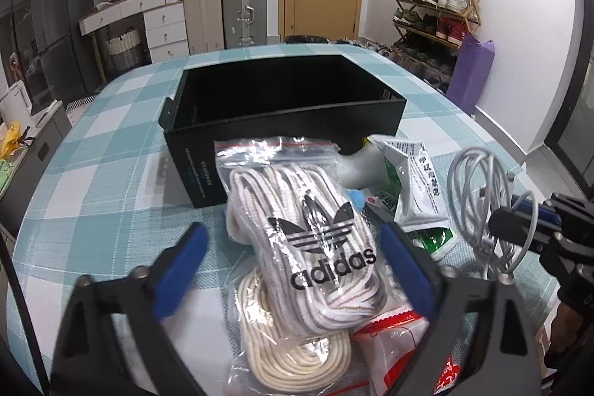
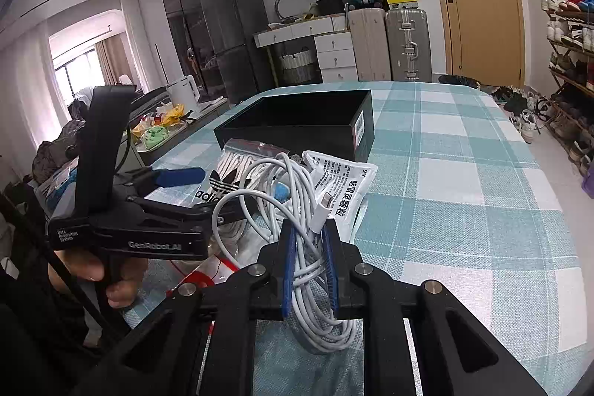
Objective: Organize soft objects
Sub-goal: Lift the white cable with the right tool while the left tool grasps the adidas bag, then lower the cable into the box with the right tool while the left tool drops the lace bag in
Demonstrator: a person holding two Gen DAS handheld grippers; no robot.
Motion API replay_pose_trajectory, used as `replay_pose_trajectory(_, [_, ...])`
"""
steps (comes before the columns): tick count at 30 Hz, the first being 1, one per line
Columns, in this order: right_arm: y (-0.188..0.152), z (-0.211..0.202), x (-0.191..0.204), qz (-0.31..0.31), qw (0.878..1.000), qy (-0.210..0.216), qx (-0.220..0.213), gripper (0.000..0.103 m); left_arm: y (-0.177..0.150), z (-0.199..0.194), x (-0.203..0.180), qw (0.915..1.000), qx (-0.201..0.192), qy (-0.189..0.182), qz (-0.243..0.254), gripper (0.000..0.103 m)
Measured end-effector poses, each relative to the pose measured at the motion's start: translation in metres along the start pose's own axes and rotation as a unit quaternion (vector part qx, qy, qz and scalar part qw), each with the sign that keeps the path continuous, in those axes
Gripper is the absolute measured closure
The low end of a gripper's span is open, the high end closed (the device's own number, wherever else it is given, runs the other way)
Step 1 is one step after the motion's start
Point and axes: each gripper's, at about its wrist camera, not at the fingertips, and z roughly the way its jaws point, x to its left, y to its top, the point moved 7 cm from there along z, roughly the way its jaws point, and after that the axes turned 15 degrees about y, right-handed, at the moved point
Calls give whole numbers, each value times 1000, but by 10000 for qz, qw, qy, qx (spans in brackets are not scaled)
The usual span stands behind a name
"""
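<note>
Right wrist view: my right gripper (image 2: 310,262) is clamped on the coiled white cable (image 2: 297,203). My left gripper (image 1: 293,258) straddles the adidas lace bag (image 1: 308,236), pads clear, near the tabletop's (image 1: 111,180) front edge.

Two close wrist views, shared box (image 1: 282,121).

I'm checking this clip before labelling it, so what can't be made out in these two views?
- Floor of the black box: both views, dark, hidden by its walls.
- Red-and-white packet: left wrist view, cut by the bottom edge and the left gripper.
- Small blue item: mostly covered by the adidas lace bag.
- Cable coil bottom: right wrist view, behind the right gripper.
</note>
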Motion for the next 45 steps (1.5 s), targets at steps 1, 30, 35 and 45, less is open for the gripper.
replay_pose_trajectory(1, [0,0,0,6,10000,3,-8,89,-1,1,-1,10000,35,-48,1,23])
replay_pose_trajectory(30, [48,-15,26,-78,9979,40,-640,89,18,-51,40,9961,-488,-644,-358,62])
replay_pose_trajectory(35, [68,-9,28,-49,9970,75,-768,89,32,-52,49,9955,-603,-621,-389,62])
replay_pose_trajectory(45, [109,6,23,33,9952,306,-927,89,62,-47,59,9943,-779,-583,-440,62])
